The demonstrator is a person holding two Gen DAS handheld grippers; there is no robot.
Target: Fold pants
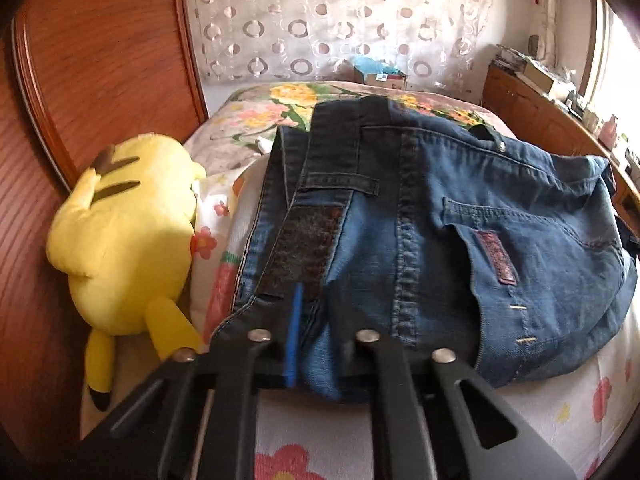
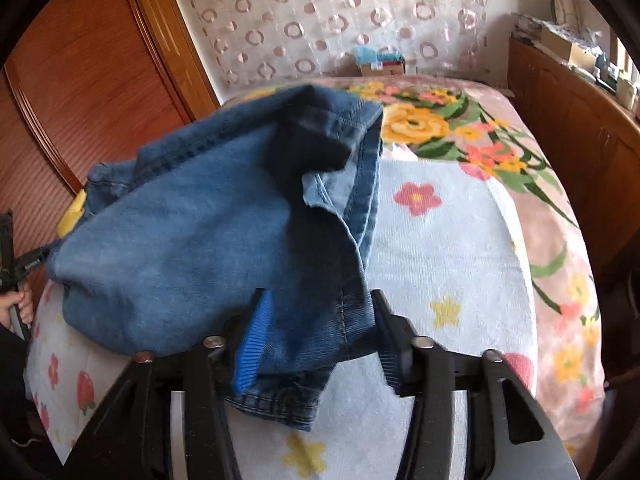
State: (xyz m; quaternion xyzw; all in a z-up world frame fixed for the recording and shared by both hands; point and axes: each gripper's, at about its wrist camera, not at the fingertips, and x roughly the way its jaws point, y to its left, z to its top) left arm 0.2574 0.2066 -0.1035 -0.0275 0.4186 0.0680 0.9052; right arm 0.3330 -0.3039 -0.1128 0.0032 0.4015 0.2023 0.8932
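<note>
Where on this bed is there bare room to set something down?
The flowered sheet lies bare to the right of the jeans, up to the pink floral blanket. The left is crowded: the yellow plush toy sits between jeans and wooden panel.

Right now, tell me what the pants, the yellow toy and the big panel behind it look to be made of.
Pants: denim, blue and faded in places, with visible topstitching, rivets and a pocket patch.
Yellow toy: soft plush fabric, matte, with sewn seams and a stuffed shape.
Panel: wood or wood veneer, reddish-brown, with clear grain and a slight sheen.
</note>
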